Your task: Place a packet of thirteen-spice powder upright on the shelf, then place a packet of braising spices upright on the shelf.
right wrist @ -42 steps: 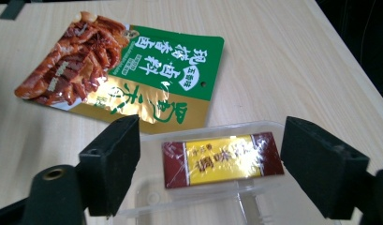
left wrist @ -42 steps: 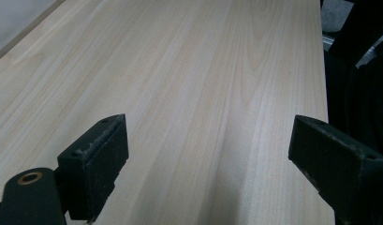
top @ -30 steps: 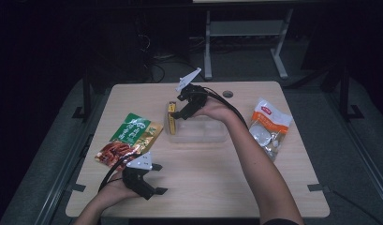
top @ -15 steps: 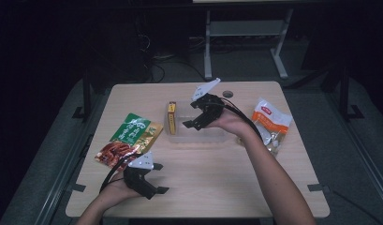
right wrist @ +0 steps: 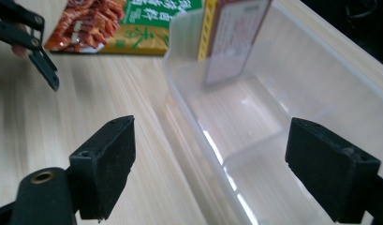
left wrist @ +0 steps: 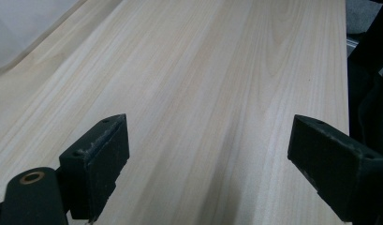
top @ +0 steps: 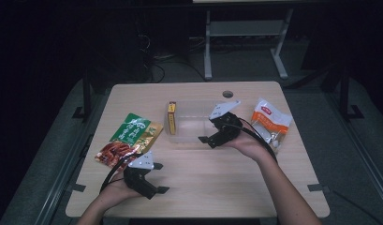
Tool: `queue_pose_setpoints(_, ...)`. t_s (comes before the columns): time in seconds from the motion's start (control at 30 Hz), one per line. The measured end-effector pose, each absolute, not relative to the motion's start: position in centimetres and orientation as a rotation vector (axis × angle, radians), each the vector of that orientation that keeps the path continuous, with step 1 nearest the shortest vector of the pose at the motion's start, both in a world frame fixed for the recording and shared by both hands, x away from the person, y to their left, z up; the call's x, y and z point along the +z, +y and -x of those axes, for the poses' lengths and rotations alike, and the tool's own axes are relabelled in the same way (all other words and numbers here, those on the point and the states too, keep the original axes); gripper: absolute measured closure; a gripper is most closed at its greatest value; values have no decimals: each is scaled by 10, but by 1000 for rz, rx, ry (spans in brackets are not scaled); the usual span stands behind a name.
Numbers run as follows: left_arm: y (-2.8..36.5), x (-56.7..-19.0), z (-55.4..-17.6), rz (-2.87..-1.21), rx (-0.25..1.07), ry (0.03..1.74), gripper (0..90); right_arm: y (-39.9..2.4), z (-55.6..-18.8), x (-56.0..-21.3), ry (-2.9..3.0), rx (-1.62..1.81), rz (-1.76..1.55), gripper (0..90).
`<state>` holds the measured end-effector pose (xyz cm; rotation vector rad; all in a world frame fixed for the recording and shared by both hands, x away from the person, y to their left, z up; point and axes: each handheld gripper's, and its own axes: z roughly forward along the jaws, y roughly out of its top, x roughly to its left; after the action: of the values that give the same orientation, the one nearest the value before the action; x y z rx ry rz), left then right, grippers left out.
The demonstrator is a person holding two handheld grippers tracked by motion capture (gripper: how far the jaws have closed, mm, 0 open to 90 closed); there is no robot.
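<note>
Gaping black claw [right wrist: 210, 173], clear plastic tub [right wrist: 292, 93]

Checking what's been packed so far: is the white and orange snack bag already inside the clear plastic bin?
No, the white and orange snack bag lies on the table to the right of the clear plastic bin, outside it.

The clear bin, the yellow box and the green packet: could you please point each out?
Clear bin [top: 191, 133]: high view, near wall.
Yellow box [top: 172, 118]: high view, middle of its upper face.
Green packet [top: 133, 133]: high view, middle of its front.
</note>
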<state>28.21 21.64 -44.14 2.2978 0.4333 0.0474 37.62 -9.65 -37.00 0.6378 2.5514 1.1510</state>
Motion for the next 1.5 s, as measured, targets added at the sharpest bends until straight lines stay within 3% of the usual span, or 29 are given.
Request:
queue_pose_setpoints(1.07, 224, -442, -285, -2307, 90, 481, 131, -146, -282, -434, 2602, 1130, -814, 159)
queue_pose_setpoints(1.5, 252, -429, -297, -2248, 217, 635, 130, -165, -280, -437, 2591, 1178, -888, 135)
